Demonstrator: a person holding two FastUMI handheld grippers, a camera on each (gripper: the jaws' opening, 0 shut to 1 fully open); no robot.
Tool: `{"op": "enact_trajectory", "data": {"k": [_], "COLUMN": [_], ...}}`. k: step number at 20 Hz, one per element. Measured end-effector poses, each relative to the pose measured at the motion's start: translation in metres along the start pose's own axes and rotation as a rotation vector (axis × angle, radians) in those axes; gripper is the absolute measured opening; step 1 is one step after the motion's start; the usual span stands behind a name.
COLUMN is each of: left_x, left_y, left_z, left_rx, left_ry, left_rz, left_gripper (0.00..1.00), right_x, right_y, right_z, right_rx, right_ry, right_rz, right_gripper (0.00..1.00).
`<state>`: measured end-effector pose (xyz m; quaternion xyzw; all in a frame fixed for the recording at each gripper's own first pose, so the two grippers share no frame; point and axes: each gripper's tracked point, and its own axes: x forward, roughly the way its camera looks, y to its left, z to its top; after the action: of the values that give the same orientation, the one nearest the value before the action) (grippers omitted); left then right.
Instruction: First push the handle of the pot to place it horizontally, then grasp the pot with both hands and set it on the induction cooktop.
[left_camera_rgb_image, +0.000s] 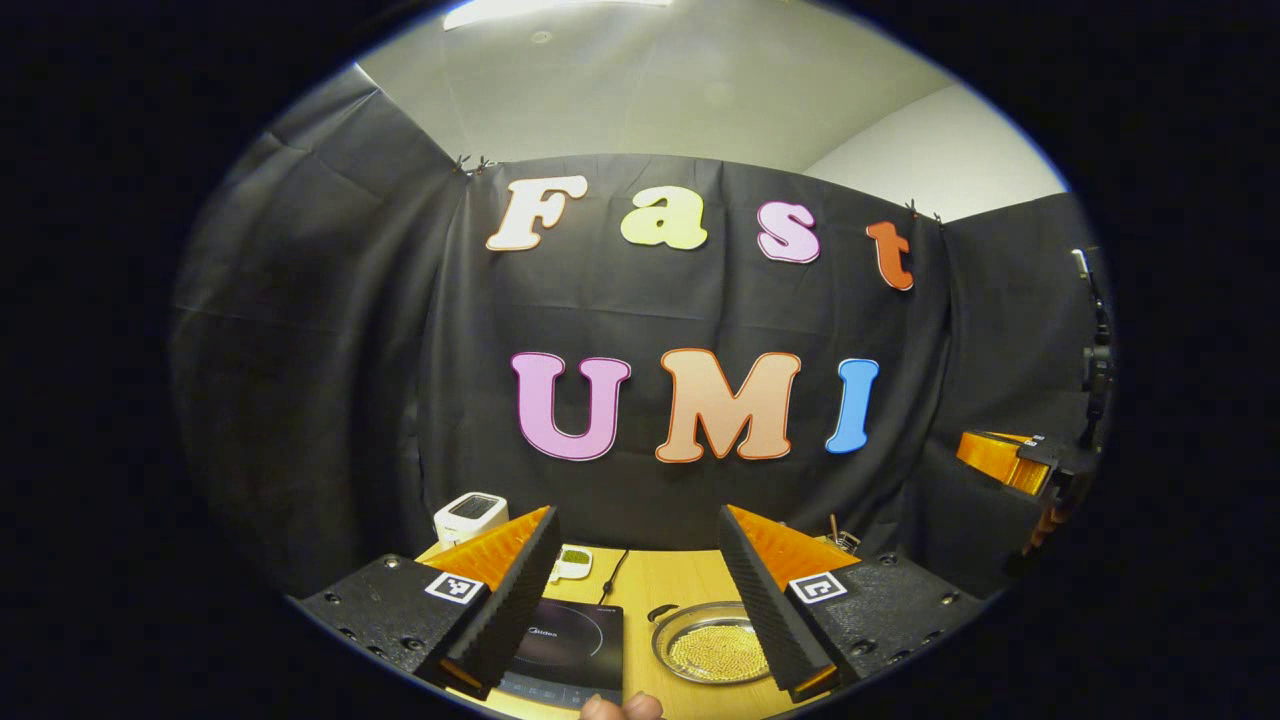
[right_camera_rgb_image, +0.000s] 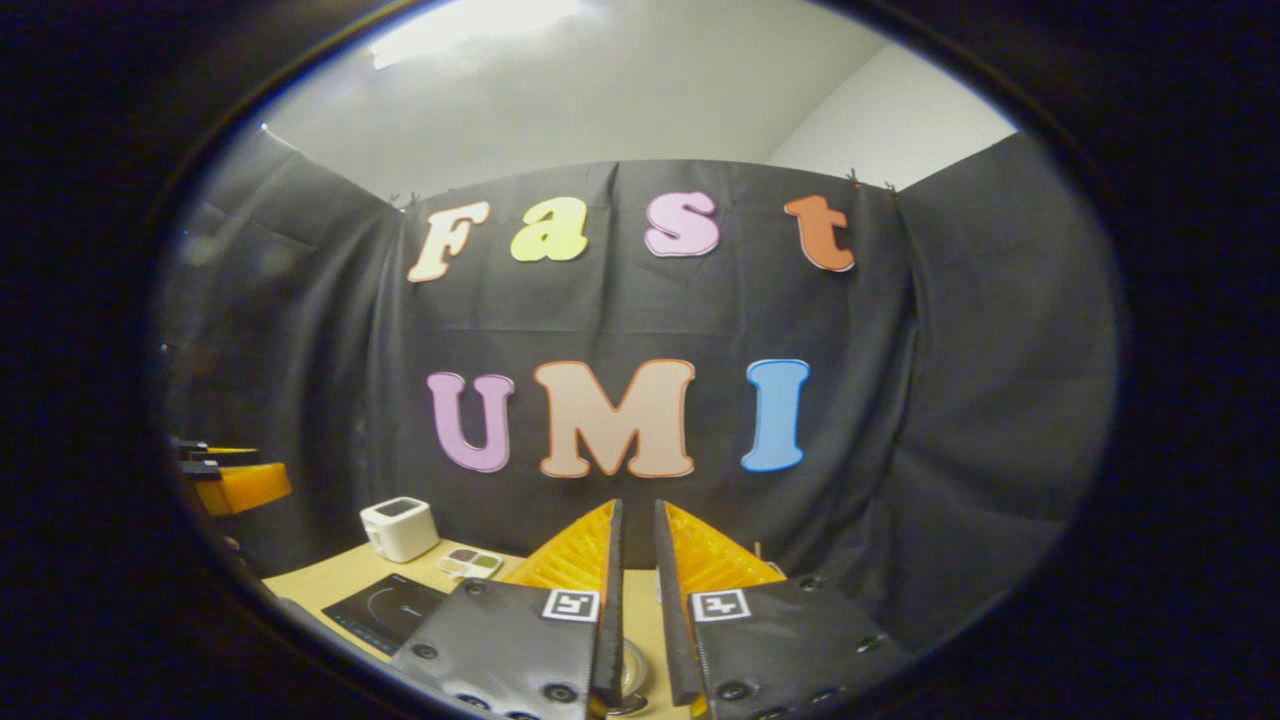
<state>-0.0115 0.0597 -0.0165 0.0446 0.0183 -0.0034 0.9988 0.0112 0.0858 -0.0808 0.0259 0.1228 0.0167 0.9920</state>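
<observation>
Looking along our left claw, we see its fingers spread wide with nothing between them, raised above the wooden tabletop. Framed in that gap lie the task's things: the induction cooktop, dark and flat, sits toward the left finger, and the pot, a shallow metal pan filled with small yellowish beads, sits just beside it toward the right finger. The pot rests on the tabletop, apart from the cooktop's surface. A short dark handle sticks out from the pot's rim on its far left side, angled away from us. A fingertip of the holding hand shows at the bottom edge. Farther back on the tabletop stand a white box-shaped appliance and a small white dish with something green in it.

From the right gripper view, our right claw has its fingers drawn narrow, a thin slit left between them, and we see nothing gripped there. A sliver of the pot's rim shows below that slit. The cooktop lies off to the left, with the white appliance and the dish behind it.
</observation>
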Motion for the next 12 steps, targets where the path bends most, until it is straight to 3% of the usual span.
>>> {"op": "enact_trajectory", "data": {"k": [1, 2, 4, 6, 8, 11, 12], "left_x": [-0.001, -0.001, 0.002, 0.008, 0.017, 0.038, 0.045], "left_y": [0.0, 0.0, 0.004, 0.007, 0.006, 0.004, 0.002], "left_z": [-0.003, -0.005, -0.01, -0.015, -0.023, -0.036, -0.037], "left_rx": [-0.007, -0.011, -0.008, -0.007, -0.002, -0.002, -0.007], "left_ry": [0.003, 0.006, 0.018, 0.027, 0.047, 0.077, 0.084], "left_rz": [-0.011, -0.023, -0.03, -0.028, -0.025, -0.01, -0.006], "left_gripper": [0.92, 0.92, 0.92, 0.92, 0.92, 0.95, 0.92], "right_x": [0.001, 0.0, -0.003, 0.002, 0.011, 0.024, 0.031], "right_y": [0.009, 0.016, 0.023, 0.032, 0.028, 0.031, 0.03], "right_z": [-0.01, -0.018, -0.039, -0.055, -0.074, -0.098, -0.105], "right_rx": [-0.007, 0.0, 0.027, 0.084, 0.074, 0.069, 0.082], "right_ry": [0.026, 0.051, 0.144, 0.179, 0.218, 0.275, 0.291], "right_rz": [0.015, 0.036, 0.061, 0.097, 0.11, 0.166, 0.182], "right_gripper": [0.12, 0.0, 0.04, 0.0, 0.06, 0.02, 0.0]}}
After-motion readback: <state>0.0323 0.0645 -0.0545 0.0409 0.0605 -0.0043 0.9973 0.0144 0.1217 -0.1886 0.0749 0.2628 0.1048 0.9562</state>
